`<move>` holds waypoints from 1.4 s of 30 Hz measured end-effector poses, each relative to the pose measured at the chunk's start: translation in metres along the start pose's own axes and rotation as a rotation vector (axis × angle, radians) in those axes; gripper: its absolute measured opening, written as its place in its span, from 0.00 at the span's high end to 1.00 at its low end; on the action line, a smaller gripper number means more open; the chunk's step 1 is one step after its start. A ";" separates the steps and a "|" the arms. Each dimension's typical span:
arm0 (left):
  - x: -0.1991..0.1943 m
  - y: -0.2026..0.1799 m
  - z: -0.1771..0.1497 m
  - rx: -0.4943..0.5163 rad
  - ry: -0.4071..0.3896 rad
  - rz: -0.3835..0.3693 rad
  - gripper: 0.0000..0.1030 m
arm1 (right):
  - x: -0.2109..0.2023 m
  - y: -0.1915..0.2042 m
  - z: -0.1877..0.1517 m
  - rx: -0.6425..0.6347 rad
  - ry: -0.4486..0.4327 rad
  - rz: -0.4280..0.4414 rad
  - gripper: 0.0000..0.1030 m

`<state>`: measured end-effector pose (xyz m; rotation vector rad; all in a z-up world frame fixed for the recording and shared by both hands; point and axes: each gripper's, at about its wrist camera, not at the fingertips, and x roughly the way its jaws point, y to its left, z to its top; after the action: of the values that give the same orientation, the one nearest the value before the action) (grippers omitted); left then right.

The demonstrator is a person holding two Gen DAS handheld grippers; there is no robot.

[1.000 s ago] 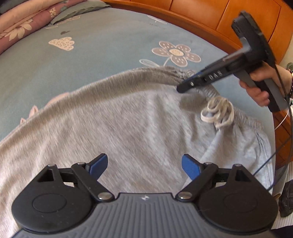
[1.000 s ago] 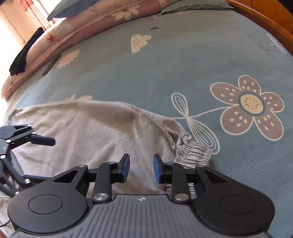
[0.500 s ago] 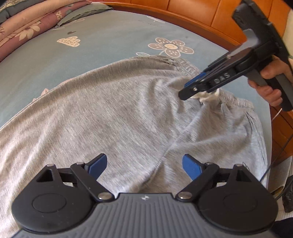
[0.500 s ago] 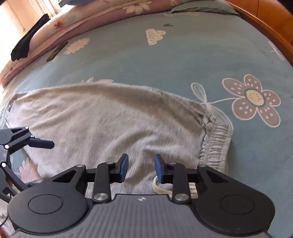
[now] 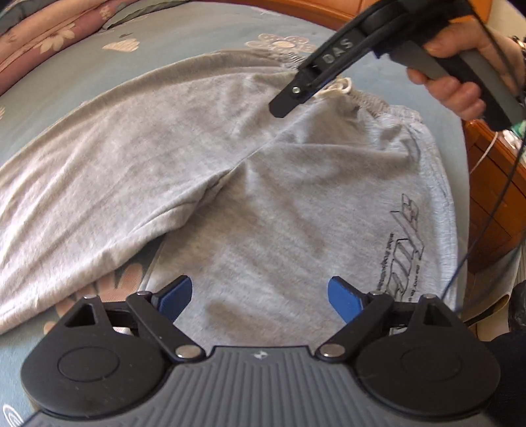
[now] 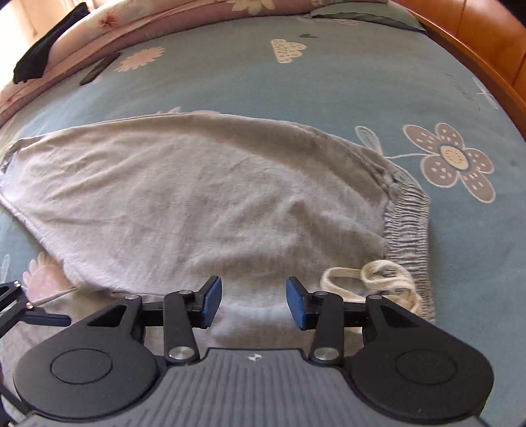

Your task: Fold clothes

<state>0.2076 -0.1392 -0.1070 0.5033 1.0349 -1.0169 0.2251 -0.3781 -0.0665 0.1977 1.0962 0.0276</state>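
Grey sweat shorts lie spread on the blue flowered bedsheet, one leg reaching left, the other toward me with a dark print. My left gripper hovers wide open above the near leg, nothing between its blue pads. The right gripper hangs over the waistband by the white drawstring, a hand on its handle. In the right wrist view my right gripper is opening above the shorts, nothing between the jaws; the drawstring and elastic waistband lie to its right.
A pink flowered quilt and pillows line the far side of the bed. A dark garment and a dark flat object lie near it. A wooden bed frame borders the right edge, with a cable hanging there.
Both grippers pulled back from the waistband, so more of the shorts shows, including both legs and the crotch seam. The right gripper's jaws widened. The left stayed wide open.
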 end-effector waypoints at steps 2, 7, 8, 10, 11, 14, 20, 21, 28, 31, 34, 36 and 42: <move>0.003 0.014 -0.008 -0.069 0.045 0.019 0.13 | 0.007 0.020 -0.003 -0.037 0.028 0.058 0.53; -0.008 0.040 -0.028 -0.148 0.062 0.046 0.13 | 0.033 0.056 -0.014 -0.113 0.112 0.103 0.53; -0.011 0.042 -0.033 -0.150 0.066 0.057 0.12 | 0.040 0.056 -0.017 -0.112 0.135 0.053 0.53; -0.011 0.048 -0.043 -0.161 0.106 0.095 0.08 | 0.044 0.046 -0.017 -0.085 0.144 0.002 0.54; -0.013 0.050 -0.048 -0.161 0.111 0.112 0.08 | 0.044 0.041 -0.016 -0.065 0.146 0.017 0.53; -0.015 0.055 -0.057 -0.155 0.109 0.115 0.07 | 0.046 0.041 -0.013 -0.062 0.169 0.036 0.42; -0.015 0.061 -0.057 -0.206 0.096 0.102 0.04 | 0.058 0.064 -0.015 -0.099 0.193 0.037 0.00; -0.017 0.062 -0.056 -0.218 0.094 0.107 0.04 | 0.061 0.067 -0.016 -0.105 0.195 0.021 0.00; -0.045 0.123 -0.023 -0.243 -0.073 0.272 0.04 | 0.066 0.083 -0.029 -0.192 0.155 -0.073 0.00; -0.040 0.167 -0.004 -0.242 -0.124 0.331 0.04 | 0.066 0.084 -0.028 -0.190 0.156 -0.081 0.00; -0.027 0.208 0.007 -0.295 -0.112 0.341 0.04 | 0.067 0.084 -0.027 -0.190 0.163 -0.085 0.00; -0.023 0.228 0.000 -0.392 -0.083 0.315 0.04 | 0.067 0.085 -0.026 -0.191 0.168 -0.088 0.00; -0.037 0.218 -0.037 -0.444 -0.060 0.245 0.04 | 0.069 0.087 -0.026 -0.185 0.171 -0.101 0.00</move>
<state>0.3761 0.0091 -0.1135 0.2248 1.0773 -0.5583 0.2406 -0.2807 -0.1238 -0.0265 1.2652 0.0562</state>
